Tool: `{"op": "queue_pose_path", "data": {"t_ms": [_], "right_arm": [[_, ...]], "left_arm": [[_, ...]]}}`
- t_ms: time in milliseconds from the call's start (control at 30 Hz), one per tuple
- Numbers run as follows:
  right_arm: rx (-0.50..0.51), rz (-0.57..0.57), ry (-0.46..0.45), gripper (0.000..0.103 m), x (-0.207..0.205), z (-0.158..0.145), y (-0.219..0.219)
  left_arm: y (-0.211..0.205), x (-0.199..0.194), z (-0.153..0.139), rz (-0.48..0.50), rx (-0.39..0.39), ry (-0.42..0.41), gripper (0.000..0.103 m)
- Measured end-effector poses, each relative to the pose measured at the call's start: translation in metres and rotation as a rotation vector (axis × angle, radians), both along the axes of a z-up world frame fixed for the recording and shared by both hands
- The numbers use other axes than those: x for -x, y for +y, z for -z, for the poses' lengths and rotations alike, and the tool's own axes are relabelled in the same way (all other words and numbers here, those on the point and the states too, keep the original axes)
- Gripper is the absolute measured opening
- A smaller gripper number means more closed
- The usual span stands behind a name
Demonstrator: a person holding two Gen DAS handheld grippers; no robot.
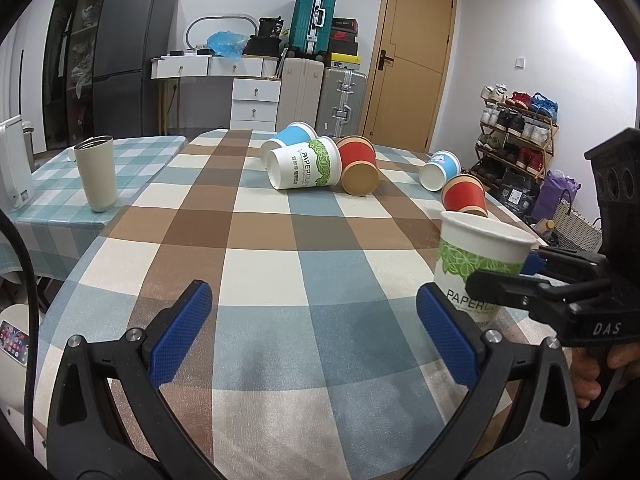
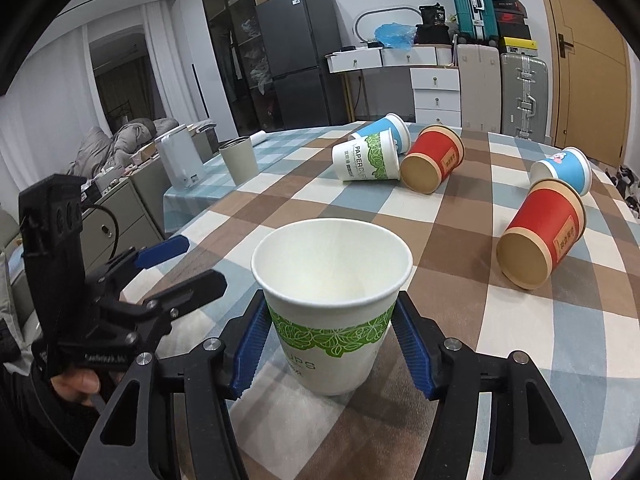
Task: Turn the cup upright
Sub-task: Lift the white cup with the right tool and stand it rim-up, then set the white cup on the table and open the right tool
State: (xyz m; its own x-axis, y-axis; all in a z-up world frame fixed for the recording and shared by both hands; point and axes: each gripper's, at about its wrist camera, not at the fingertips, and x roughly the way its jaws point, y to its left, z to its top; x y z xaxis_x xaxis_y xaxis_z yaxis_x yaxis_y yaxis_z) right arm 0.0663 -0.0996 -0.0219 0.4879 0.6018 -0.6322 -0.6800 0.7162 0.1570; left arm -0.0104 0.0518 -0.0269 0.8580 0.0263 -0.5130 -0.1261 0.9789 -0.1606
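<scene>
A white paper cup with a green leaf band (image 2: 332,312) stands upright on the checked tablecloth, mouth up. My right gripper (image 2: 332,344) has its blue pads against both sides of the cup, shut on it. The cup also shows in the left wrist view (image 1: 476,264) at the right, with the right gripper (image 1: 520,276) around it. My left gripper (image 1: 312,332) is open and empty, just left of the cup; it shows in the right wrist view (image 2: 188,264) too.
Several cups lie on their sides farther back: a white and green one (image 1: 304,164), a blue one (image 1: 290,138), a red one (image 1: 358,164), another blue one (image 1: 440,170), another red one (image 1: 466,198). A beige tumbler (image 1: 96,172) stands at left.
</scene>
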Motion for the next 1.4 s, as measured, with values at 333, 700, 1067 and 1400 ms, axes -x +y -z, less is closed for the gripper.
{"op": "queue_pose_path", "data": {"t_ms": [333,700,1067,1400], "right_arm": [[0.05,-0.032,-0.068,0.061,0.016,0.005,0.004],[0.089,-0.001,-0.139,0.062,0.014,0.007,0.019],[0.009,0.034,-0.133,0.093,0.01,-0.002,0.0],[-0.131,0.032,-0.161,0.103,0.01,-0.009,-0.041]], "left_arm": [[0.002,-0.002,-0.001,-0.002,0.002,-0.003,0.102],[0.002,-0.002,-0.001,0.0,-0.001,-0.004,0.102],[0.007,-0.007,-0.009,0.019,0.016,-0.035,0.102],[0.006,-0.016,-0.009,0.027,0.002,-0.06,0.102]]}}
